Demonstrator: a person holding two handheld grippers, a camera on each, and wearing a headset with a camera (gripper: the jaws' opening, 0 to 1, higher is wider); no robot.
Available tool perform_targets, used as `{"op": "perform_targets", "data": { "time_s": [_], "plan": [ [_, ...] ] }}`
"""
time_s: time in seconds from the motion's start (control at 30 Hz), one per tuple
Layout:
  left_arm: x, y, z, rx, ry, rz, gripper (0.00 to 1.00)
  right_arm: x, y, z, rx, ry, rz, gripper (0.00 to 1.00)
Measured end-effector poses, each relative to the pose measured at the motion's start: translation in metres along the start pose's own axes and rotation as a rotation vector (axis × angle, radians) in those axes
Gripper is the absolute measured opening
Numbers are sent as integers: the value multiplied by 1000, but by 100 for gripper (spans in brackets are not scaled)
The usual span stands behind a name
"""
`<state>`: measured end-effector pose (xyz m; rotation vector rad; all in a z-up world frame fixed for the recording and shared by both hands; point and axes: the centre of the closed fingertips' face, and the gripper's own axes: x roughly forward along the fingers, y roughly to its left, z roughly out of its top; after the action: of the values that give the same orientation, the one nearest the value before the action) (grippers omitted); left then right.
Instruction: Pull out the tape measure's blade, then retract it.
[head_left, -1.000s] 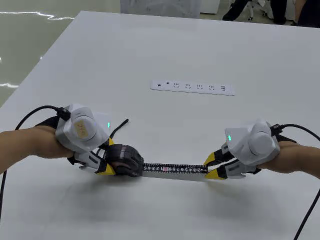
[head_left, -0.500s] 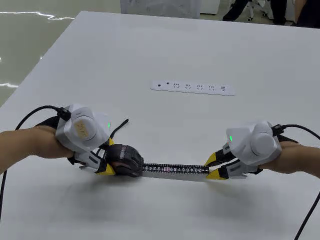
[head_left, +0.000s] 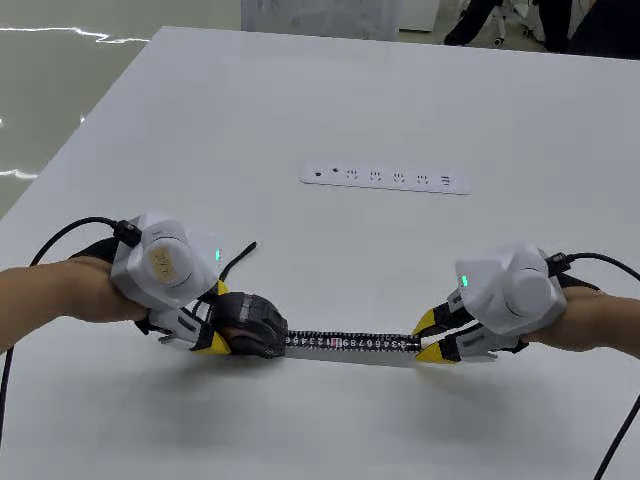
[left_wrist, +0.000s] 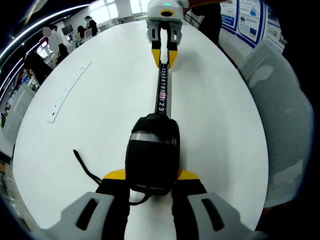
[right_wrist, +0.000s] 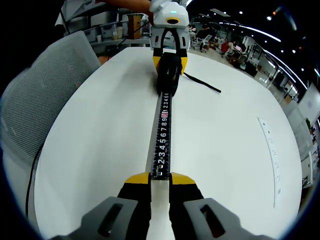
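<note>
A black tape measure lies on the white table, and my left gripper is shut on its body. Its blade runs out to the right, flat along the tabletop. My right gripper is shut on the blade's end. In the left gripper view the case sits between my yellow fingertips, and the blade leads up to the right gripper. In the right gripper view the printed blade reaches from my right gripper to the case, held by the left gripper.
A white power strip lies beyond the tape, mid-table. The tape's black strap trails behind the case. A grey mesh chair stands off the table's edge. People and desks are far off in the room.
My right gripper has drifted a little to the right with the blade's end, so slightly more blade shows. The left gripper and the case have stayed put.
</note>
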<state>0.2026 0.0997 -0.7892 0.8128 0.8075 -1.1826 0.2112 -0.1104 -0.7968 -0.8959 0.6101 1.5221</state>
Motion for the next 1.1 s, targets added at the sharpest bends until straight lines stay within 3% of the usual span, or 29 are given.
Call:
{"op": "perform_targets", "data": {
  "time_s": [1.1],
  "plan": [
    [0,-2,2,0,3,0,27,-6,2,-9,-4,12,-3,11]
  ]
}}
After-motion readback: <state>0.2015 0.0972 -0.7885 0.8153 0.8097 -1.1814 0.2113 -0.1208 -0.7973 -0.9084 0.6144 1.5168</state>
